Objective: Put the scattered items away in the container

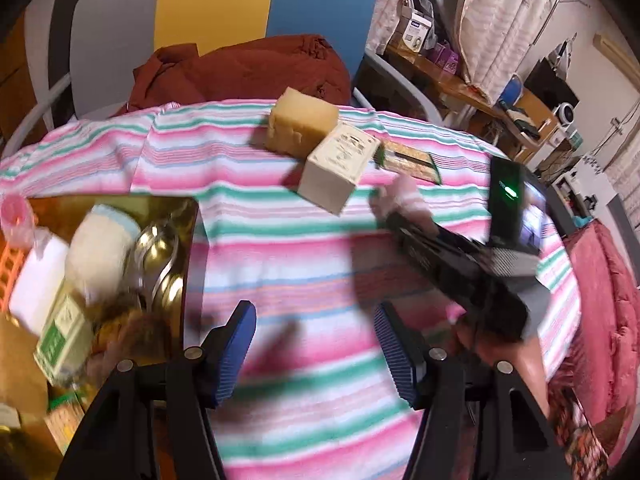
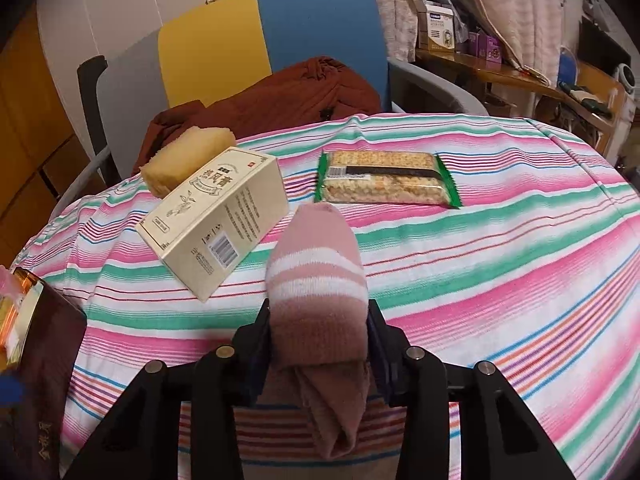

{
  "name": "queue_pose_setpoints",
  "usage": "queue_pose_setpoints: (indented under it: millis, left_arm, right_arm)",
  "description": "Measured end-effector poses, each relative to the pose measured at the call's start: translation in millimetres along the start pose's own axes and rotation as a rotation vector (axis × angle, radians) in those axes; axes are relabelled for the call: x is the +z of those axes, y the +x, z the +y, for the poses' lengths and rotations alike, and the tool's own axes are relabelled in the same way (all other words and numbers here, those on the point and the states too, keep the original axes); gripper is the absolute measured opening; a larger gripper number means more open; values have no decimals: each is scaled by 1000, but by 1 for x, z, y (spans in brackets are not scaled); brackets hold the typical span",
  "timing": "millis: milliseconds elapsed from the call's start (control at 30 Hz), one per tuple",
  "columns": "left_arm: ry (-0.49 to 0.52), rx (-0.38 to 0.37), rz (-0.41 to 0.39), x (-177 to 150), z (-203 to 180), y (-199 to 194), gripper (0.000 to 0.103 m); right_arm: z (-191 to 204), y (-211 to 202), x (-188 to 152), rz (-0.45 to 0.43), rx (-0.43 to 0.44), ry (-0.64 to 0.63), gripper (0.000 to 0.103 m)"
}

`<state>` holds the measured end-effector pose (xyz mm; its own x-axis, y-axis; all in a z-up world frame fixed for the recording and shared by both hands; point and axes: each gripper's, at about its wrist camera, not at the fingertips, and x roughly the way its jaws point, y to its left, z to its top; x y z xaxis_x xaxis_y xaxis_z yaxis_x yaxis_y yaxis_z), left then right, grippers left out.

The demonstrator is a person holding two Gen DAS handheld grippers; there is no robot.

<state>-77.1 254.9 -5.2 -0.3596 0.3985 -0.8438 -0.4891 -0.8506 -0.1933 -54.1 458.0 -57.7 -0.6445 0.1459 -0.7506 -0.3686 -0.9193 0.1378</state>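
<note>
Starting at the far left, we've got the container (image 1: pixel 188 240), a gold-lined box on the striped cloth (image 1: pixel 280 248), already stuffed with spoons (image 1: pixel 158 252), a green-and-white carton (image 1: pixel 60 336), a pale roll (image 1: pixel 100 248) and some white and orange bits that are too blurry for us to name. Our left gripper (image 1: pixel 316 344) hangs over the cloth just right of the container, blue pads spread wide with nothing between them.

Moving toward the middle, a yellow sponge (image 2: pixel 188 156) sits near the far edge, and a cream box (image 2: pixel 216 216) leans tilted against it, touching. Next over is a snack bar (image 2: pixel 386 178) in a green-edged wrapper, lying flat and apart from the box.

On the right, our right gripper (image 2: pixel 318 344) is pinching a pink sock (image 2: pixel 318 264) with white stripes; the toe sticks out forward past the fingers, held above the cloth, near the cream box. A rust-brown garment (image 2: pixel 288 96) is piled on the chair (image 2: pixel 304 28) behind the table.
</note>
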Motion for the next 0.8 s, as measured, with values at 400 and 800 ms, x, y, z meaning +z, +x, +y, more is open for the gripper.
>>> queue_pose_setpoints:
  millis: [400, 800]
  left_arm:
    - [107, 16, -2, 59, -14, 57, 72]
    - [206, 36, 45, 90, -28, 99, 74]
  right_arm:
    - [-18, -9, -12, -20, 1, 71, 40]
    - [-16, -9, -14, -26, -16, 55, 40]
